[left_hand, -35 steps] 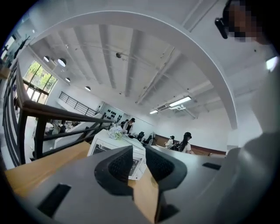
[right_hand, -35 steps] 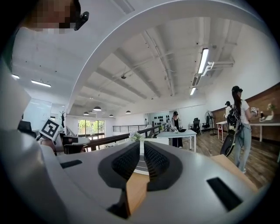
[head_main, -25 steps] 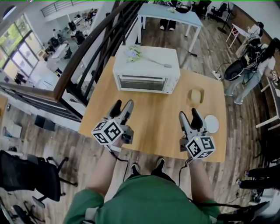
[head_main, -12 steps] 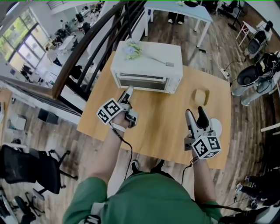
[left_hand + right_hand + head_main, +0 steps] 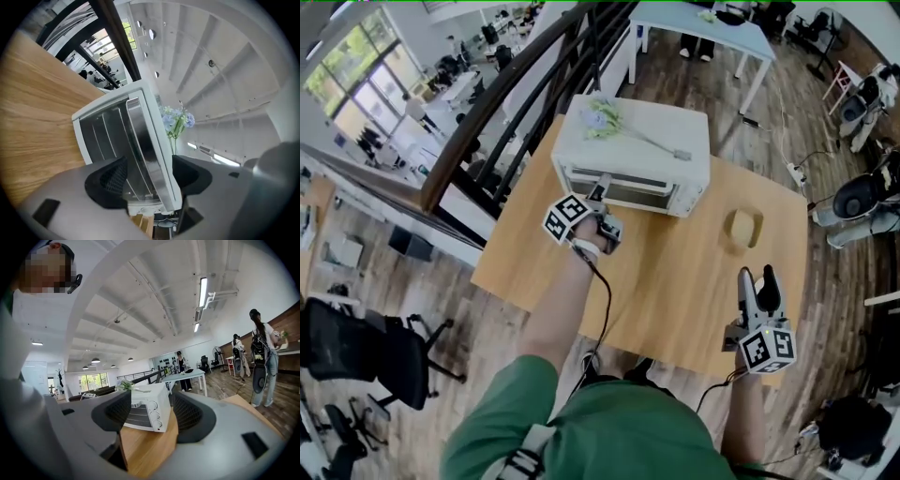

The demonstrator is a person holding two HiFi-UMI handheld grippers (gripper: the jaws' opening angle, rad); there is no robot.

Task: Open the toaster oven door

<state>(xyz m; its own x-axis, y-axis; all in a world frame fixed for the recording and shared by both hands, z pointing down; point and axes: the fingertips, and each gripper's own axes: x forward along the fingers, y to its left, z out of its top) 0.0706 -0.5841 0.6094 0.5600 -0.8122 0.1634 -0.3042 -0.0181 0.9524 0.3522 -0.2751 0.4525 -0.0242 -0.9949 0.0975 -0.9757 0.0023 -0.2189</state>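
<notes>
A white toaster oven stands at the far side of the wooden table, its glass door upright against the body. My left gripper is at the top left of that door. In the left gripper view the metal door handle runs between the two jaws of the left gripper, which stands open with a gap on each side of the bar. My right gripper hangs open and empty over the table's near right corner, far from the oven, which shows between its jaws.
A bunch of pale flowers with a long stem lies on the oven's top. A tan roll-like object sits on the table right of the oven. A dark stair railing runs along the table's left side. People stand at the far right.
My left gripper has moved forward from the table's near edge to the oven door handle. The right gripper has drawn back toward the near right corner.
</notes>
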